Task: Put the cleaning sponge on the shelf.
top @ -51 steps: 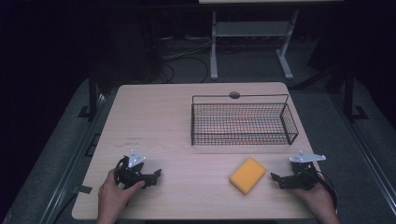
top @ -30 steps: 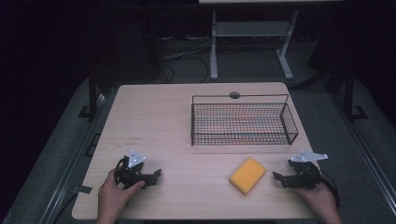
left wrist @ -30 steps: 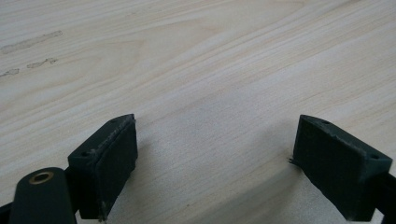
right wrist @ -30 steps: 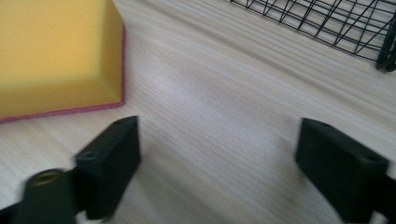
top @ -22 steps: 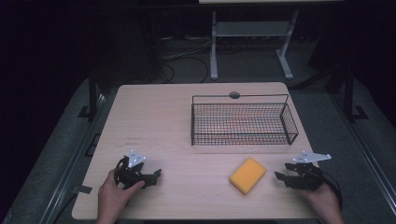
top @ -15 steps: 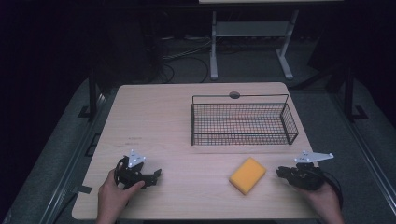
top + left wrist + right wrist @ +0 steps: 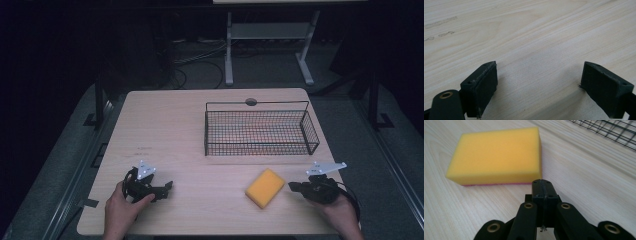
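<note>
A yellow sponge (image 7: 265,187) with a pink underside lies flat on the wooden table, front right of centre; in the right gripper view the sponge (image 7: 496,155) lies just ahead of the jaws. My right gripper (image 7: 294,187) rests to the sponge's right, pointing at it without touching, and its jaws have just closed together with nothing between them (image 7: 543,190). My left gripper (image 7: 167,187) lies at the front left, held by a hand. Its jaws stand wide apart over bare wood (image 7: 539,85).
A black wire basket (image 7: 260,131) stands behind the sponge at the back right of the table, its corner (image 7: 614,131) seen in the right gripper view. A dark round grommet (image 7: 250,102) sits near the table's far edge. A metal stand (image 7: 265,35) is on the floor beyond.
The right gripper has drawn slightly back to the right, away from the sponge. The left hand and the sponge have stayed where they were.
</note>
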